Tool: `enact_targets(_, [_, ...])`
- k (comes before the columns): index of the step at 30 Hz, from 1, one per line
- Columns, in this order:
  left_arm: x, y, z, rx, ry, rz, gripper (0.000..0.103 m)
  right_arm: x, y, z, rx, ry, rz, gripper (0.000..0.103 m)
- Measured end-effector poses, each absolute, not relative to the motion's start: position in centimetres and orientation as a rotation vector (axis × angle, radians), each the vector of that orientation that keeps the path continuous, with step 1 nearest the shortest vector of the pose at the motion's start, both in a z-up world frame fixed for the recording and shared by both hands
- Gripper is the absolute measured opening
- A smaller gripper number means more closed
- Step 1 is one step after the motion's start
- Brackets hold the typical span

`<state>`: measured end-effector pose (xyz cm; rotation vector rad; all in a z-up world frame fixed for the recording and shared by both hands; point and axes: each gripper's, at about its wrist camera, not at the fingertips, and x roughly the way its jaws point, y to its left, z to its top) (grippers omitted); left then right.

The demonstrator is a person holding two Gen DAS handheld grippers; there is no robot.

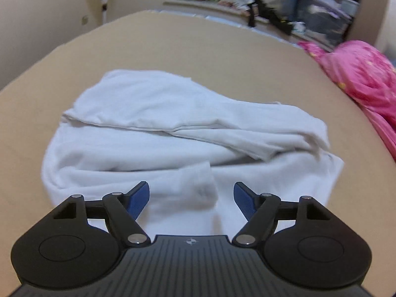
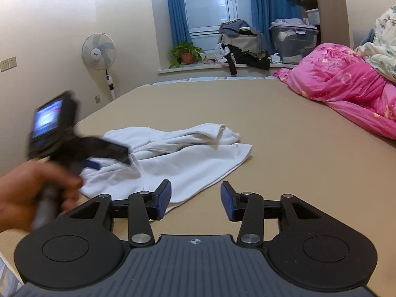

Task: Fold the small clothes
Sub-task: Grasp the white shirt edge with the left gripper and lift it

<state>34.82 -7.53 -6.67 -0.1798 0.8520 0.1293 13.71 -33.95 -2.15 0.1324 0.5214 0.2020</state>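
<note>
A white garment (image 1: pixel 173 136) is lying crumpled on the tan bed (image 1: pixel 222 57), partly folded over itself, with one cuffed sleeve end lying across its near part. The left gripper (image 1: pixel 191 199) is being held low over that near part, its blue pads (image 1: pixel 138 201) spread wide with the sleeve end showing between them and nothing being gripped. In the right wrist view the left gripper (image 2: pixel 92 164) is seen blurred at the garment's (image 2: pixel 188 153) left edge, carried in a hand (image 2: pixel 32 188) (its small screen is lit). The right gripper (image 2: pixel 195 199) is being held just beside the garment's near right hem, its pads (image 2: pixel 164 198) also parted wide, over bare bed (image 2: pixel 297 163). A pink quilt (image 2: pixel 346 91) is heaped along the bed's right side, well apart from the garment, and a fan (image 2: pixel 99 52) is standing by the wall.
</note>
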Motion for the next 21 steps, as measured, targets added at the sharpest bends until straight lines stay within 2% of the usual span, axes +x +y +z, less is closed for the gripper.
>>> enact_targets(1, [35.6, -7.5, -7.0, -0.169, 0.857, 0.149, 0.077, 13.9, -34.1, -2.2, 0.136, 0.526, 0.2, 0.048])
enact_targets(3, [36.6, -7.5, -7.8, -0.111, 0.88, 0.171, 0.053, 14.1, -34.5, -2.4, 0.144, 0.538, 0.19, 0.048])
enact_targets(4, [36.7, -7.3, -8.1, -0.081, 0.897, 0.162, 0.018, 14.3, -34.6, -2.5, 0.147, 0.547, 0.184, 0.048])
enact_targets(5, [36.3, -6.8, -8.0, -0.058, 0.901, 0.155, 0.003, 14.5, -34.8, -2.5, 0.153, 0.556, 0.18, 0.048])
enact_targets(11, [25.0, 0.3, -3.8, -0.048, 0.738, 0.049, 0.002, 15.0, -35.3, -2.3, 0.173, 0.55, 0.16, 0.048])
enact_targets(13, [19.3, 4.1, -2.0, -0.065, 0.701, 0.02, 0.002, 15.2, -35.6, -2.3, 0.19, 0.553, 0.142, 0.045])
enact_targets(15, [14.2, 7.2, -0.3, -0.082, 0.677, 0.011, 0.002, 15.3, -36.0, -2.2, 0.214, 0.551, 0.125, 0.035])
enact_targets(16, [11.8, 8.8, 0.4, -0.077, 0.663, 0.027, 0.001, 15.2, -36.3, -2.1, 0.236, 0.548, 0.119, 0.033])
enact_targets(18, [8.1, 11.6, 1.0, -0.093, 0.673, 0.045, 0.001, 15.1, -36.6, -2.2, 0.272, 0.548, 0.1, 0.028])
enact_targets(21, [5.5, 14.5, 0.4, -0.139, 0.759, 0.008, 0.001, 15.2, -36.7, -2.8, 0.334, 0.565, 0.079, 0.028])
